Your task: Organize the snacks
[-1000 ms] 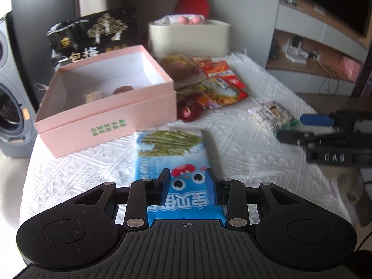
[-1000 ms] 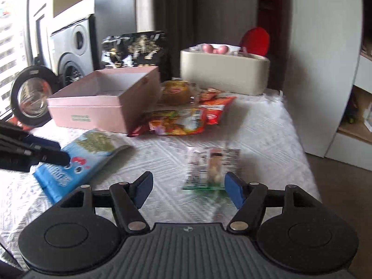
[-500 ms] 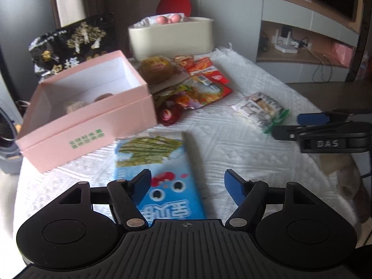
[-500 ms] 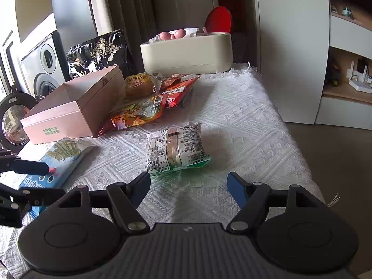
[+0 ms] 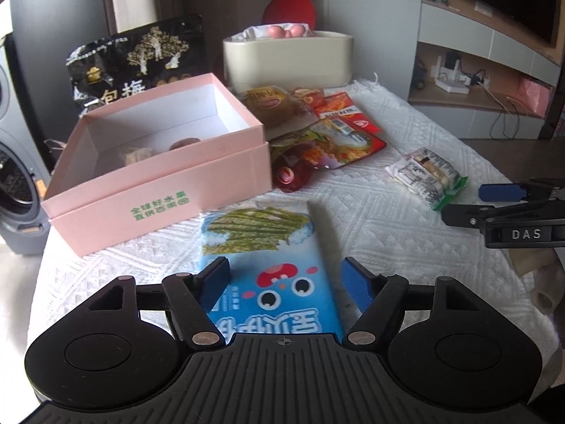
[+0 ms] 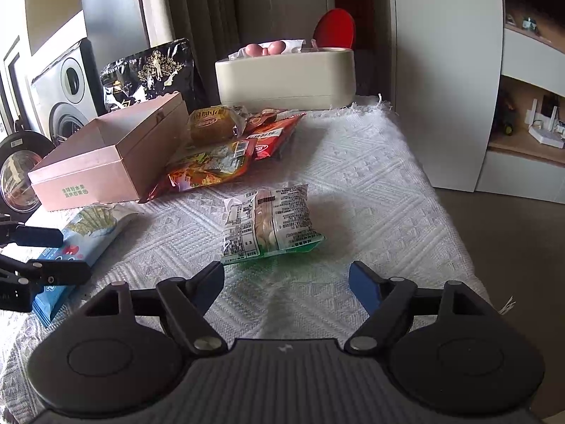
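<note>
A blue seaweed snack packet (image 5: 268, 254) lies flat on the white tablecloth, in front of an open pink box (image 5: 159, 190). My left gripper (image 5: 282, 272) stands open astride its near end, pads clear of both edges. In the right wrist view a clear packet with green trim (image 6: 268, 222) lies just ahead of my right gripper (image 6: 285, 272), whose jaws are opening with nothing between them. The pink box holds a few small items at its bottom. Red and orange snack packets (image 5: 328, 141) are piled to the right of the box.
A cream tub (image 5: 287, 58) with pink items on top stands at the back of the table. A black bag (image 5: 137, 60) leans behind the box. A washing machine (image 6: 67, 95) stands to the left. The table's right edge (image 6: 455, 243) drops to the floor.
My left jaws have let go of the blue packet and spread wide. The right jaws have widened, and the clear packet now lies centred in front of them.
</note>
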